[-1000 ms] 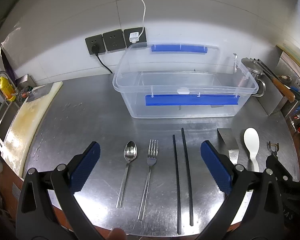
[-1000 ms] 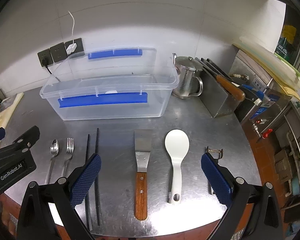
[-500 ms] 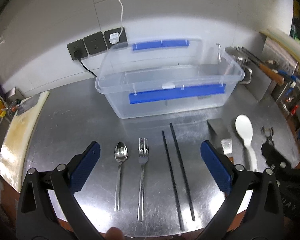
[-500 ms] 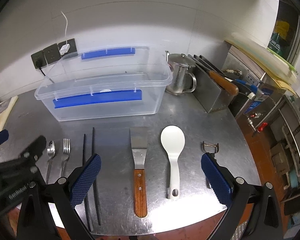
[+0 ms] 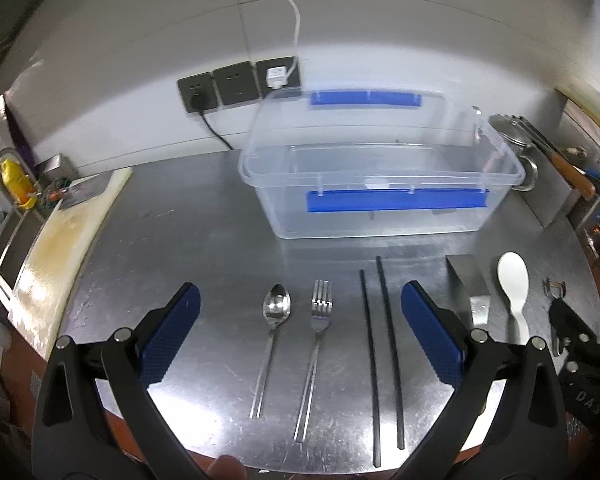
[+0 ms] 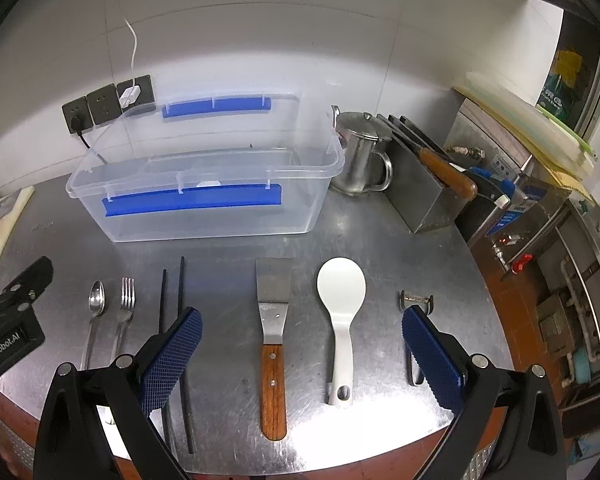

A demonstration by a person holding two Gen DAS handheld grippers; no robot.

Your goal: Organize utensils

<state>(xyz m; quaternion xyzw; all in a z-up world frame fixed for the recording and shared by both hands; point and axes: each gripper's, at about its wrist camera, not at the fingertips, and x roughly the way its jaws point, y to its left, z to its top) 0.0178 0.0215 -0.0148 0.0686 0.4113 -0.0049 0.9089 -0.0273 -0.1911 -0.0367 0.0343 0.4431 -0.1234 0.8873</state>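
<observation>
Both sets of tongs hang above the near edge of the steel table [image 5: 204, 240], pointing toward the wall, each with its blue pads wide apart and nothing between them; the left tongs [image 5: 300, 340] sit over the spoon [image 5: 275, 312] and fork [image 5: 320, 312], with the two black chopsticks [image 5: 380, 320] just inside the right-hand pad; the right tongs [image 6: 302, 354] sit over the wooden-handled spatula [image 6: 273, 320] and the white rice paddle [image 6: 341, 292]. From the right wrist view the utensils lie in one row along the near edge, handles toward the edge, none touching; spoon, fork and chopsticks to the left, then spatula, rice paddle and a small peeler [image 6: 415, 300] at the right end. A clear plastic bin [image 5: 380, 200] with blue clips stands behind the row, toward the back edge of the table, lid off or tipped up behind it, I cannot tell which; its inside looks bare apart from a pale round mark.

The right pad of the right tongs covers most of the peeler's handle; the left pad covers the middle of the chopsticks in that view. In the left wrist view the spatula's handle is hidden behind the tongs' arm, and the other tongs' black body cuts in at the right border. A fingertip [image 5: 228, 468] shows at the bottom border, blurred. A cutting board [image 5: 60, 248] lies along the left edge; a metal jug [image 6: 362, 152] and a knife holder [image 6: 420, 188] stand near the back right corner.
</observation>
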